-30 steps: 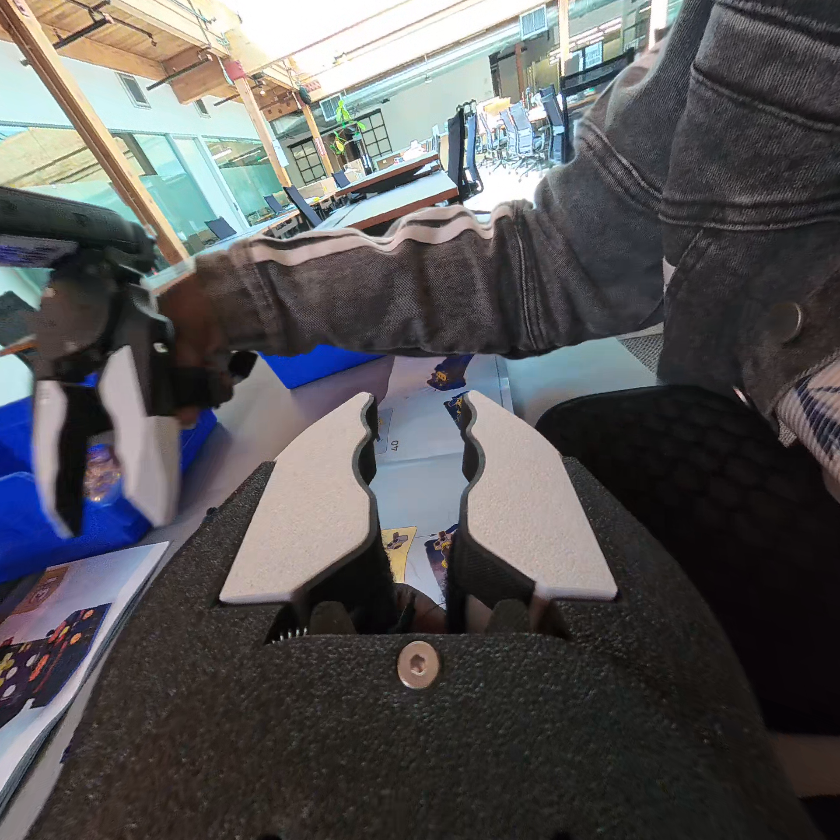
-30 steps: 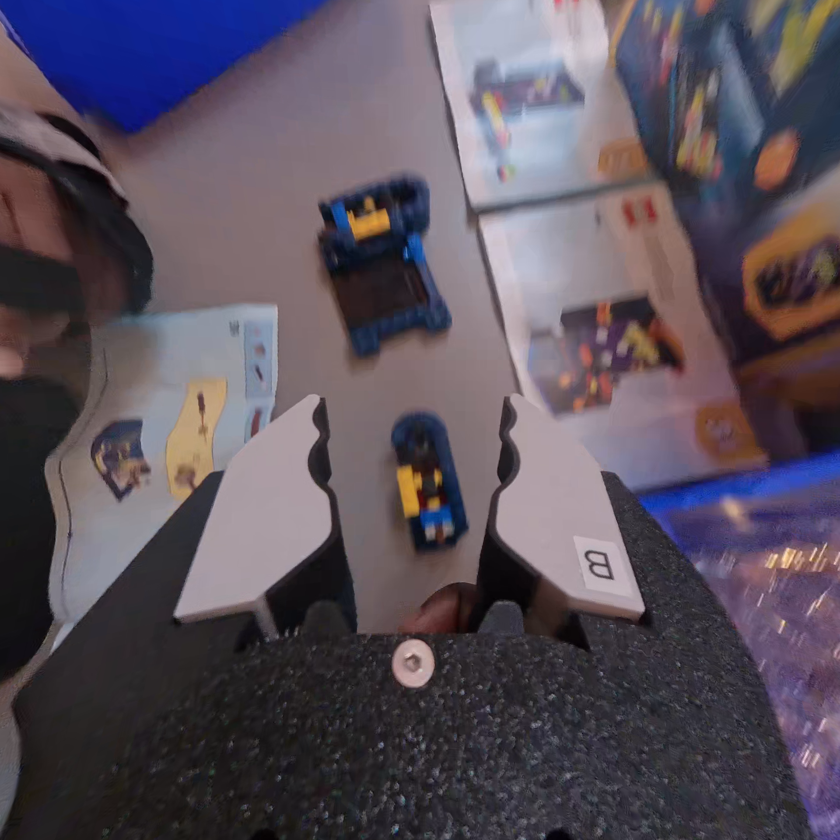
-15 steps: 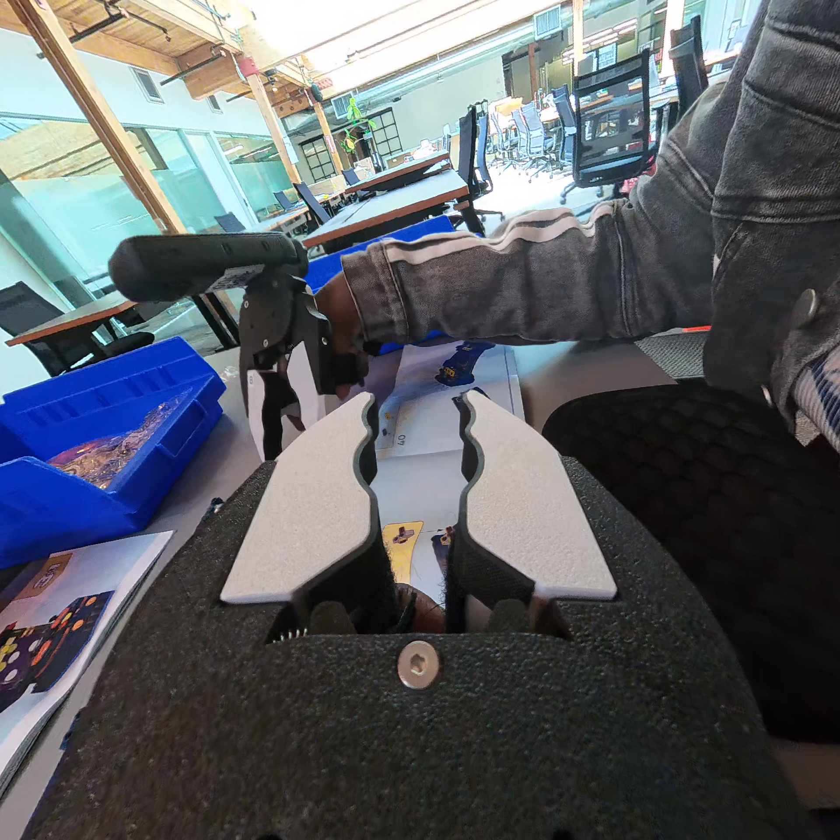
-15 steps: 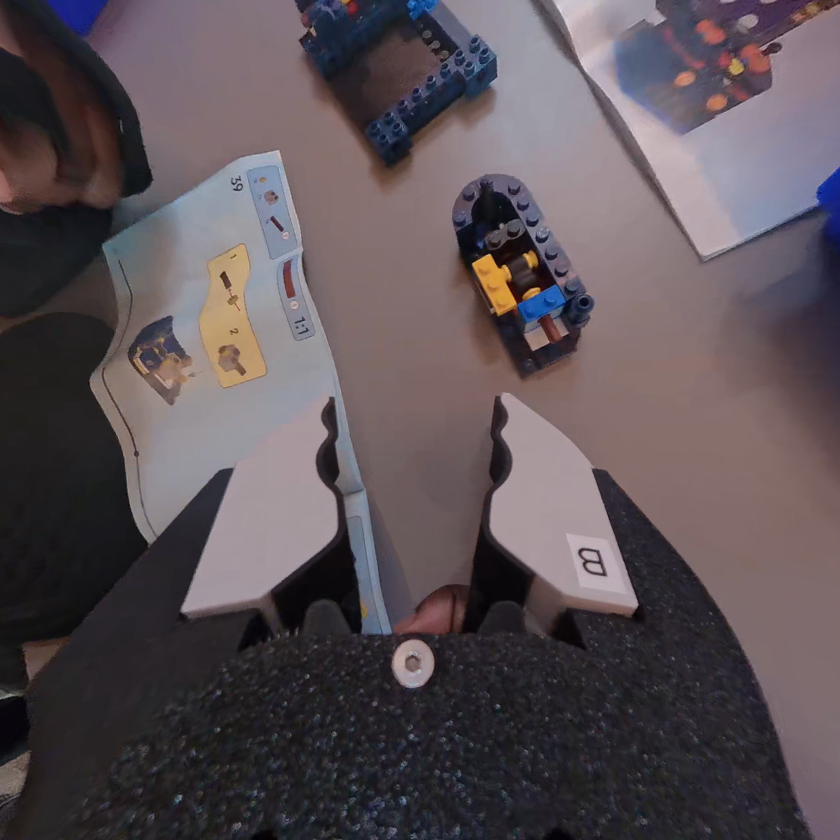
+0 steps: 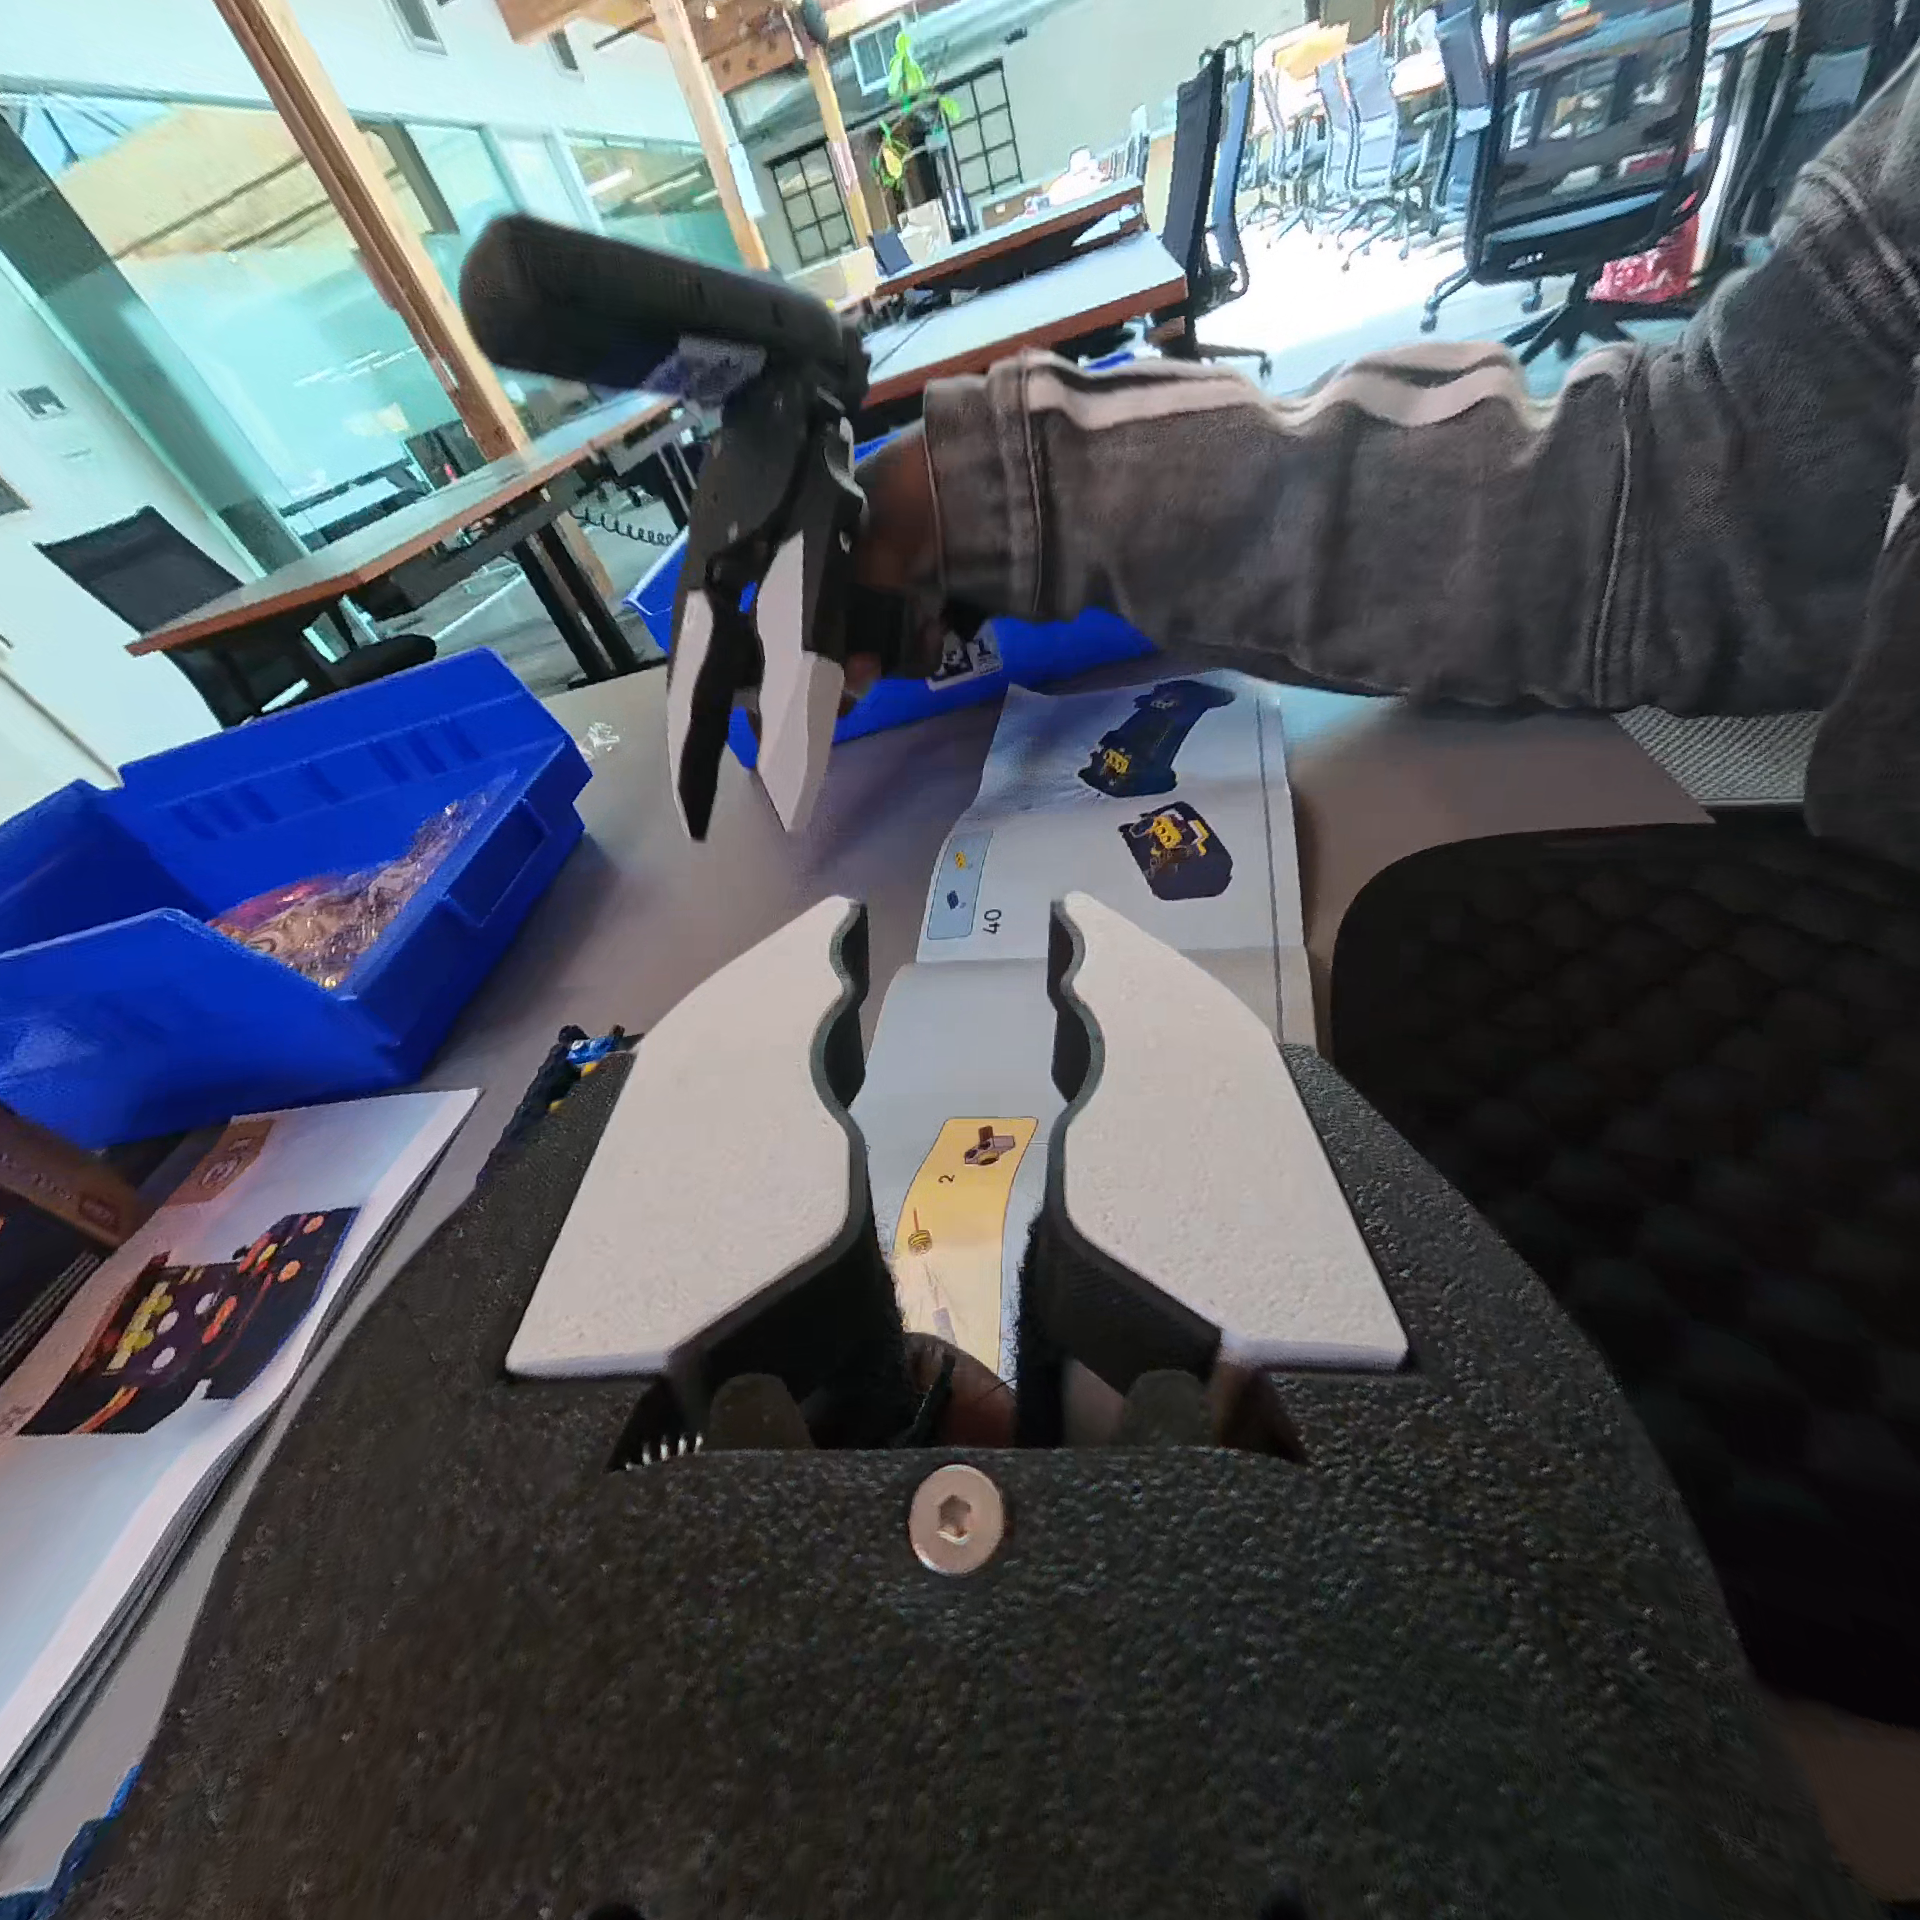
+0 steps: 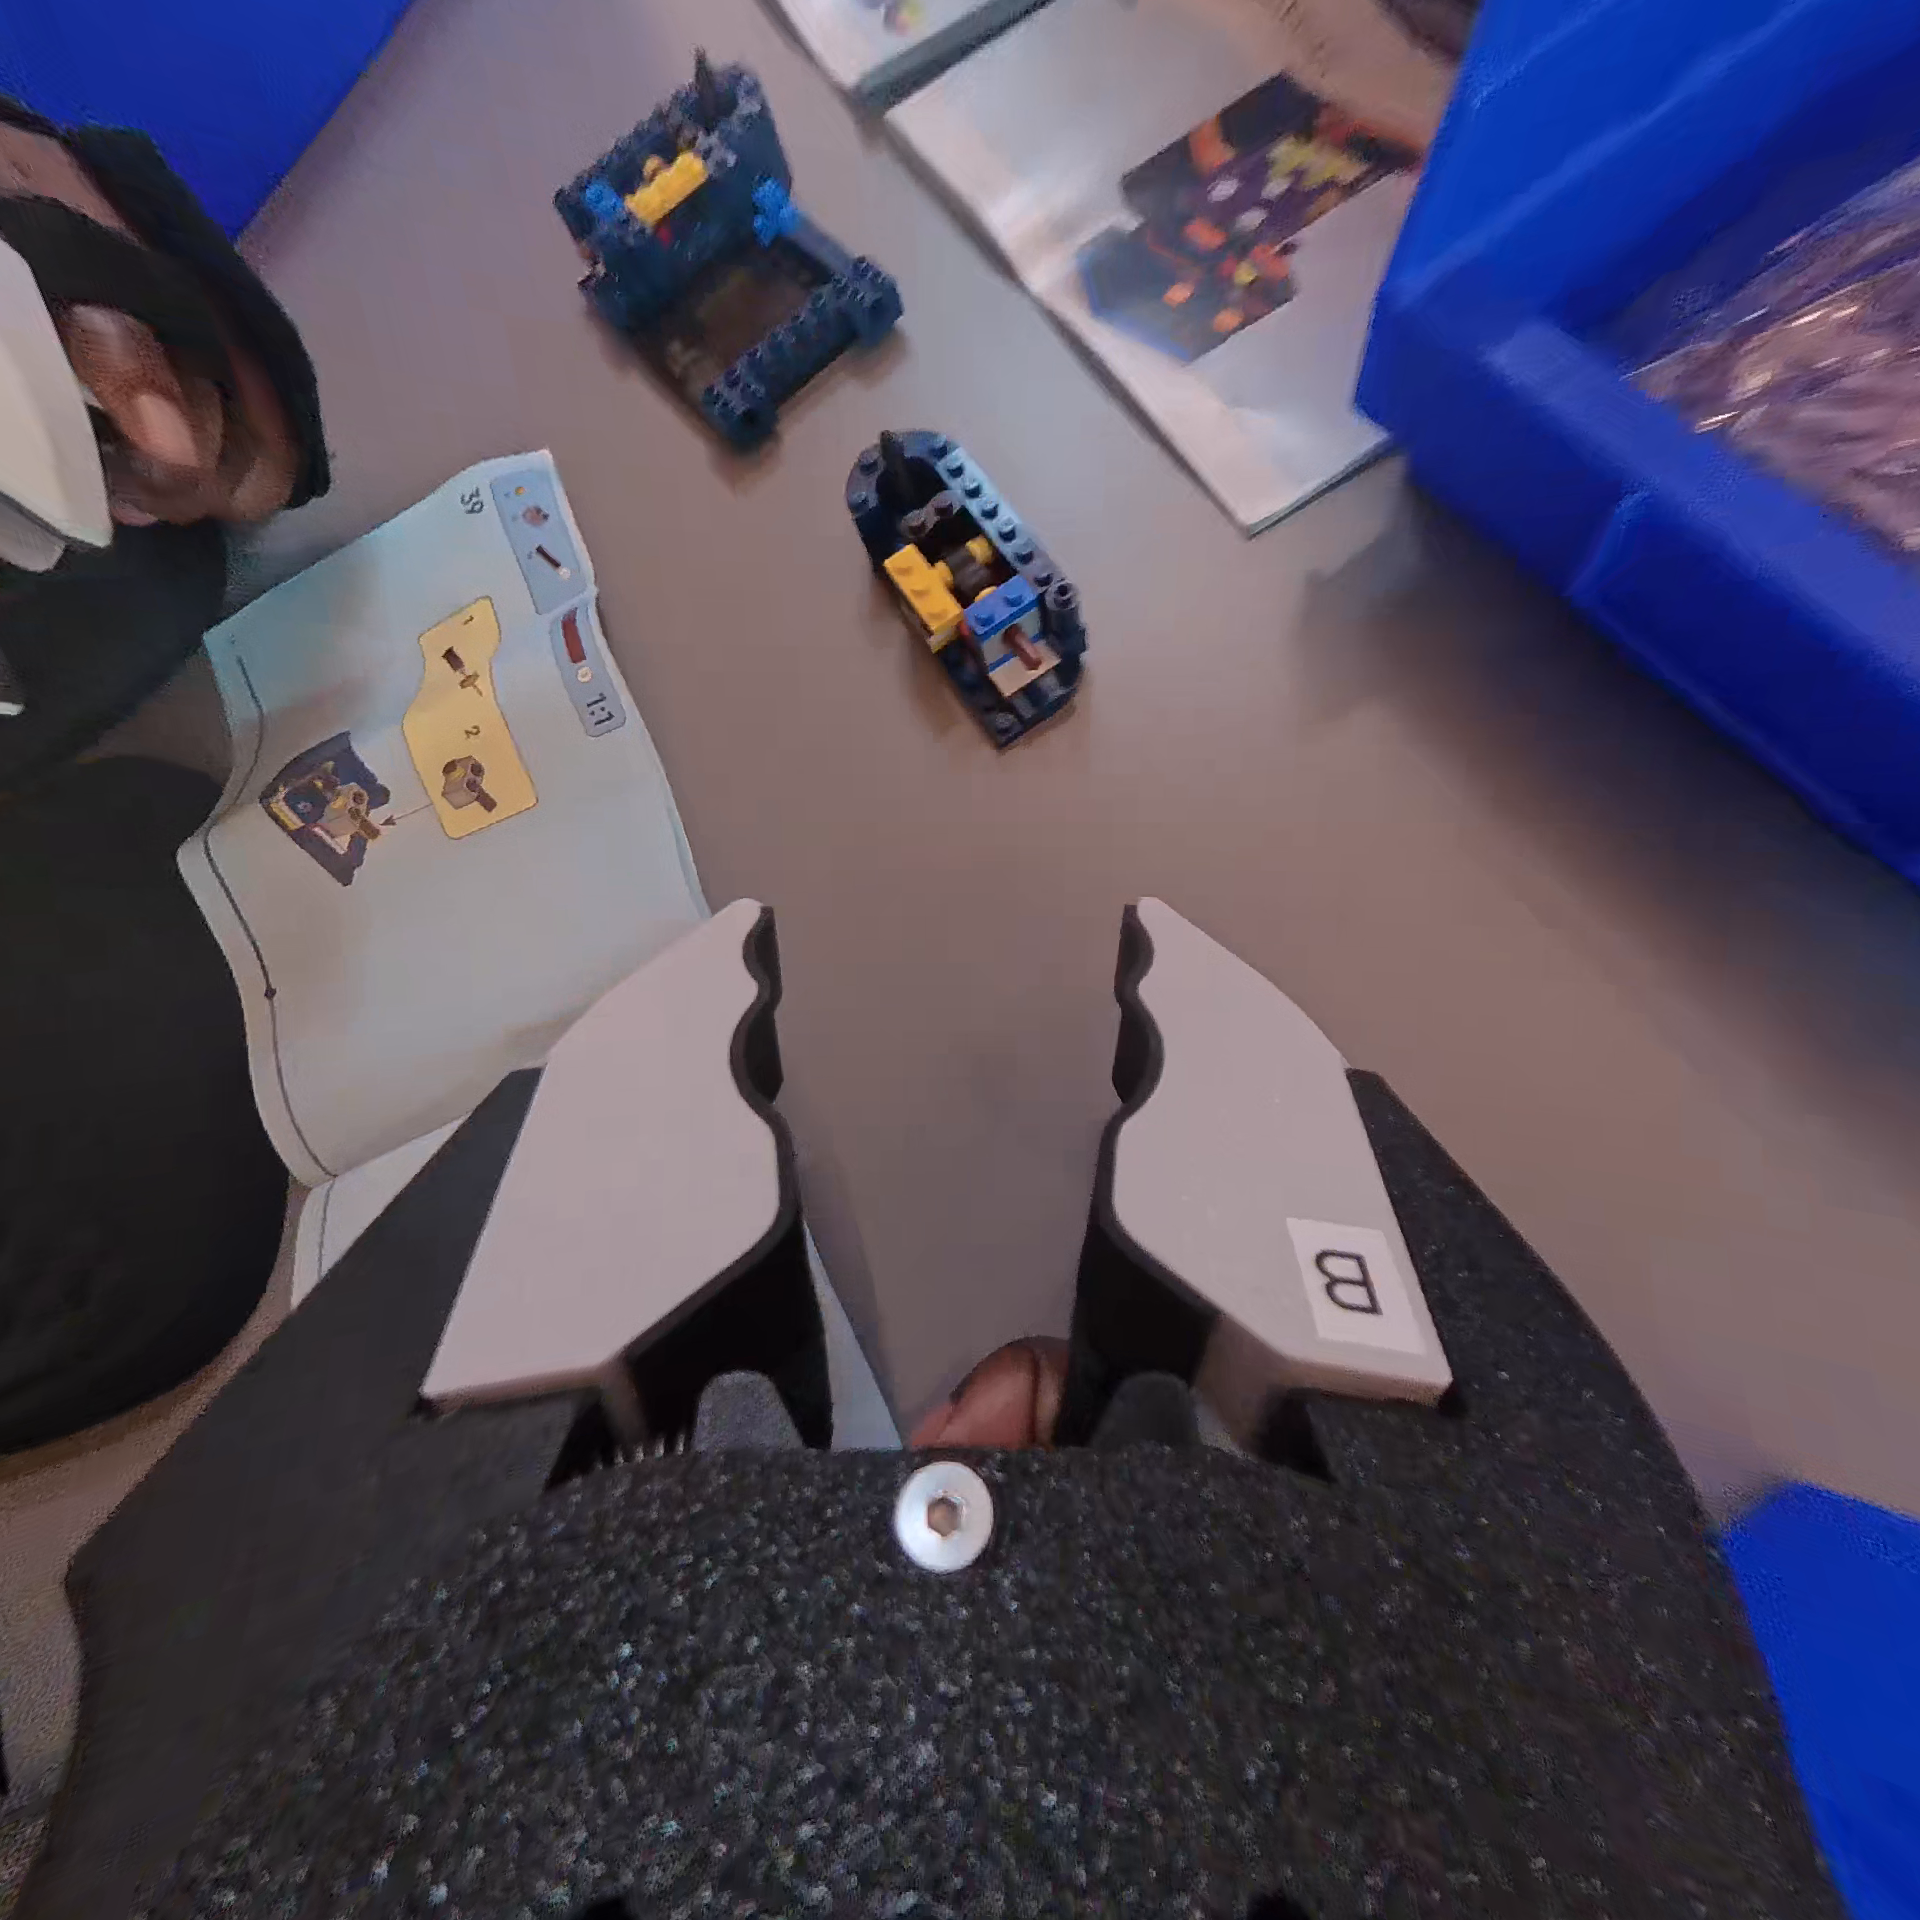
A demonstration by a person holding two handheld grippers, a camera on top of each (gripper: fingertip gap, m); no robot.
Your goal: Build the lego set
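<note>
Left tongs: held low over the grey counter, fingers parted with a gap, nothing between them. Beneath and beyond the fingertips an open instruction sheet is seen lying flat on the counter. Whether the tongs rest on the sheet cannot be told.

Right tongs: held above the counter, pointed down, fingers spread wider, nothing gripped; only bare counter is seen between the pads. In the left wrist view the right tongs are seen from the side, hanging clear of the counter at the far left of the instruction sheet, carried by a hand at the end of a grey denim sleeve.

Nearest thing ahead of the right tongs: a small dark-blue brick boat with yellow and blue bricks inside, standing on the counter, apart from the fingertips. Farther off, a larger dark-blue brick frame is set, open in the middle, with a yellow brick at its far end.

To the right, a blue bin holding clear bags of pieces, probably, the view being blurred. A closed booklet is laid between bin and frame. The instruction sheet is found to the left of the boat.
</note>
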